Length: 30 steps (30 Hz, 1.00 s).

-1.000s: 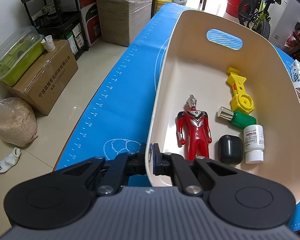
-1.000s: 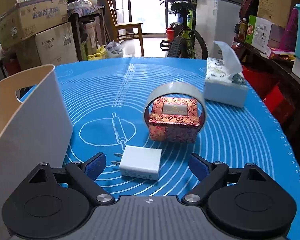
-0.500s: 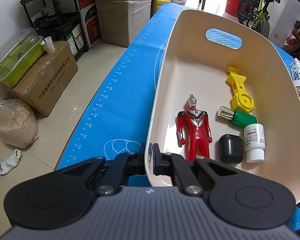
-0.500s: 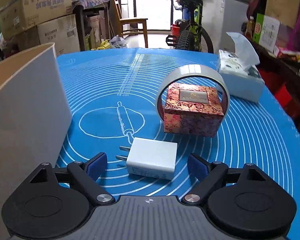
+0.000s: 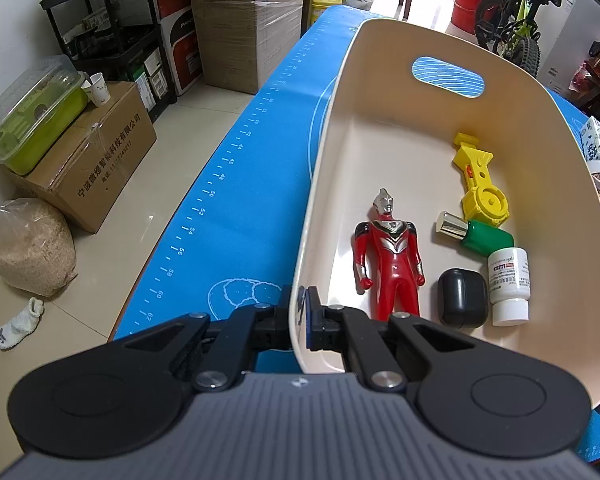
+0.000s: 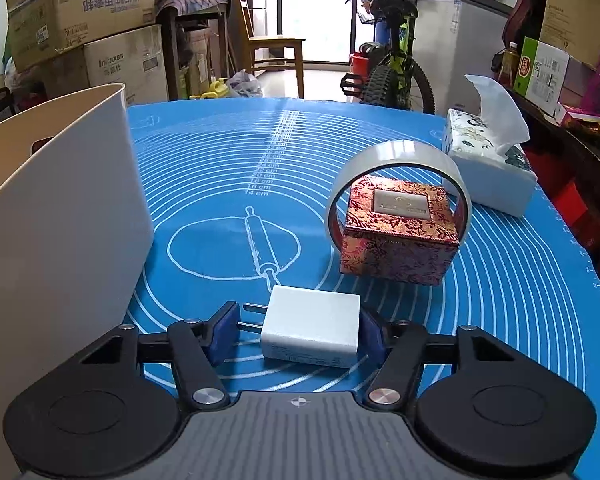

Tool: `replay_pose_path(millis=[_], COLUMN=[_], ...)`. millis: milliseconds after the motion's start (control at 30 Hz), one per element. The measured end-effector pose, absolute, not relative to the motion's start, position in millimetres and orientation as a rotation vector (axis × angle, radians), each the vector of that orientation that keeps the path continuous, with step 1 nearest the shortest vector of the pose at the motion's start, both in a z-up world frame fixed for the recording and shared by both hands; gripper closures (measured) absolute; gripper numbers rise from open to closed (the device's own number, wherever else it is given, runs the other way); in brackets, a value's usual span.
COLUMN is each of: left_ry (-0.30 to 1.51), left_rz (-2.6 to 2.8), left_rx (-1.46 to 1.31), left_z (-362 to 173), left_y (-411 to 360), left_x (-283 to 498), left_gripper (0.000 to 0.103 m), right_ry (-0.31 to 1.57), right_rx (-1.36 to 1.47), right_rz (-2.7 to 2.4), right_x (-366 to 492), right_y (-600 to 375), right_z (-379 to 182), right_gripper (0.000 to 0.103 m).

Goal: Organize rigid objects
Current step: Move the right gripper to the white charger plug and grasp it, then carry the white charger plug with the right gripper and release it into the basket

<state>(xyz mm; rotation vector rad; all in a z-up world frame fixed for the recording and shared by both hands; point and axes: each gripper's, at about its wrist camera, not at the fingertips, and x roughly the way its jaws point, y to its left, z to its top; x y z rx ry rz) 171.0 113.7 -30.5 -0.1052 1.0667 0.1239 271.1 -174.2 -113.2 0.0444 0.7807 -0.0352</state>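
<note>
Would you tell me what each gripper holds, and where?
Left gripper clamps the basket rim. Right gripper, closing, brackets the charger; grip not certain.

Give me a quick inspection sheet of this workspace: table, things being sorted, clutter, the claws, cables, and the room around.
Surface: blue mat printed with rings and a rolling pin.
Job's things: cream bin holding red figure, yellow toy, green bottle, white bottle, black case. On the mat: white charger, tape roll, patterned box.
Clutter: tissue pack.
Claws: left claw shut on the bin's rim; right claw has just been closing around the charger, one pad at its side, the other short of the prongs.
Cables: nothing seen.
Surroundings: cardboard boxes, bicycle, chair.
</note>
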Motion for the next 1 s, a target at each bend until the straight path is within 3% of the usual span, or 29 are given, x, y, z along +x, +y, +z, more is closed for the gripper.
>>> replay_pose_path(millis=[533,1000], left_ry=[1.065,1.064], left_rz=[0.138,0.14], left_rx=[-0.118,-0.114], left_z=[-29,-29], left_y=[114,114], left_x=[171,170], left_gripper=[0.096,0.095], right_ry=[0.649,0.583], right_rx=[0.119,0.089], right_rz=[-0.001,0.2], right_x=[236,209], right_y=[-186,-128], right_z=[-33,19], right_gripper=[0.038,0.038])
